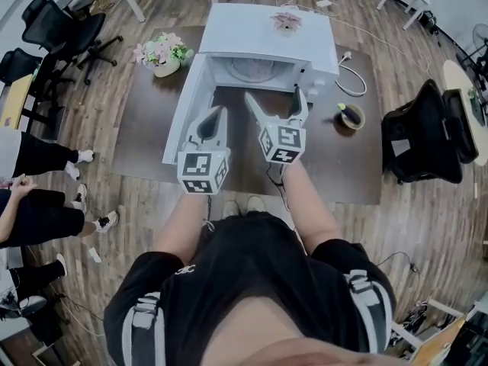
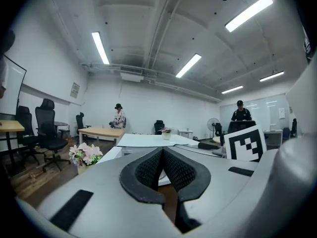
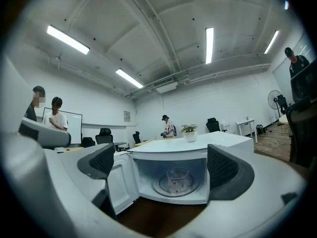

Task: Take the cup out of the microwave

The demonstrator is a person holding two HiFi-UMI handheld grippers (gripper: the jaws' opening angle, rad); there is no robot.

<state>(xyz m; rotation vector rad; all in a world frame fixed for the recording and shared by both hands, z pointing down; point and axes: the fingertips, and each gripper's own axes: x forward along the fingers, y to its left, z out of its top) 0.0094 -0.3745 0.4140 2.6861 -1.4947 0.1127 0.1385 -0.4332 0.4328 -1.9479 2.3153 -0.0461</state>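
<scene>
A white microwave [image 1: 263, 48] stands on the brown table [image 1: 145, 143] with its door [image 1: 185, 105] swung open to the left. In the right gripper view a clear glass cup [image 3: 177, 179] stands upright on the turntable inside the microwave [image 3: 198, 152]. My right gripper [image 1: 275, 94] [image 3: 161, 170] is open, level, aimed at the cavity and still short of it, with nothing between its pads. My left gripper [image 1: 221, 113] [image 2: 162, 155] hovers beside it in front of the open door, shut and empty. The head view does not show the cup clearly.
A pot of pink flowers [image 1: 162, 54] sits left of the door. A small plant [image 1: 287, 22] stands on the microwave's top. A round dish with something green [image 1: 351, 117] and a white cable [image 1: 351, 82] lie to the right. A black chair [image 1: 427, 132] and people's legs [image 1: 46, 212] flank the table.
</scene>
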